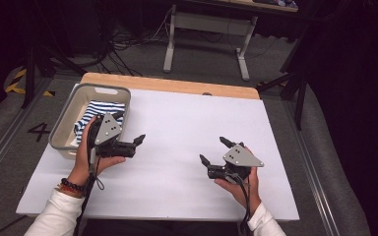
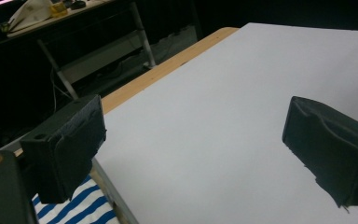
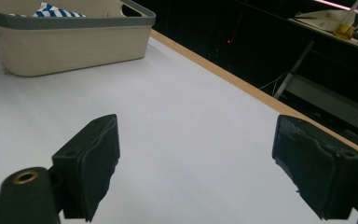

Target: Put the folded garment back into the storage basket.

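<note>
Both grippers, left (image 1: 132, 132) and right (image 1: 212, 150), are spread wide and empty, so the left should dip straight into the bin (image 1: 65, 115) at far left and pinch the striped cloth (image 1: 94, 112) by a fold.

A basket (image 1: 61, 129) sits at the table's (image 1: 177, 123) far left corner with a folded cloth (image 1: 98, 110) inside it; the left gripper (image 1: 129, 129) hovers just beside the basket's right; the right gripper (image 1: 213, 151) hangs well apart, toward the near right.
</note>
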`<state>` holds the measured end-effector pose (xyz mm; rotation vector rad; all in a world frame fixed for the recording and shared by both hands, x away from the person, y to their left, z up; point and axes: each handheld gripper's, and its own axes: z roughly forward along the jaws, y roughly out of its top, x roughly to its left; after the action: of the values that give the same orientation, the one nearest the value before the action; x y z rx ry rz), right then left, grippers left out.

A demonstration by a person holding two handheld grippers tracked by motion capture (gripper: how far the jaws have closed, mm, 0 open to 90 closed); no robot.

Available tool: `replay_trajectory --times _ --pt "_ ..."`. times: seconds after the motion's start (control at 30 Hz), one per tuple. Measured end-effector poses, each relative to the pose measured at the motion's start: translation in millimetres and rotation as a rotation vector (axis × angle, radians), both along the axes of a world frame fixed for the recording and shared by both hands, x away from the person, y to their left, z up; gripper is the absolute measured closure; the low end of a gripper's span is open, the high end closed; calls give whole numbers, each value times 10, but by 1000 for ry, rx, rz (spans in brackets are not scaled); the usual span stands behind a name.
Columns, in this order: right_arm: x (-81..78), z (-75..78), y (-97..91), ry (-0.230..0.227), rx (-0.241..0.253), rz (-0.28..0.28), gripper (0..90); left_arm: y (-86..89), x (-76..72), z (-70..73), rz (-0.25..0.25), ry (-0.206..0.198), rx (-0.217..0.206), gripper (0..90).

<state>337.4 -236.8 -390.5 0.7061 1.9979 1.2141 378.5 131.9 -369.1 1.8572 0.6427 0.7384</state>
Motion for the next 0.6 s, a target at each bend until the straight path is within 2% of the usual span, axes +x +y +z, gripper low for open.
replay_trajectory --times 0.4,0.47,0.6 --pt "-35 30 -76 -14 -16 -17 154 -136 -109 -25 -53 -4 -5 66" --pt "-43 24 -92 -11 -13 -20 154 -150 -124 -34 -61 2 -18 66" --pt "-85 -24 -96 2 -15 -15 154 -188 -166 -58 -76 2 -11 65"
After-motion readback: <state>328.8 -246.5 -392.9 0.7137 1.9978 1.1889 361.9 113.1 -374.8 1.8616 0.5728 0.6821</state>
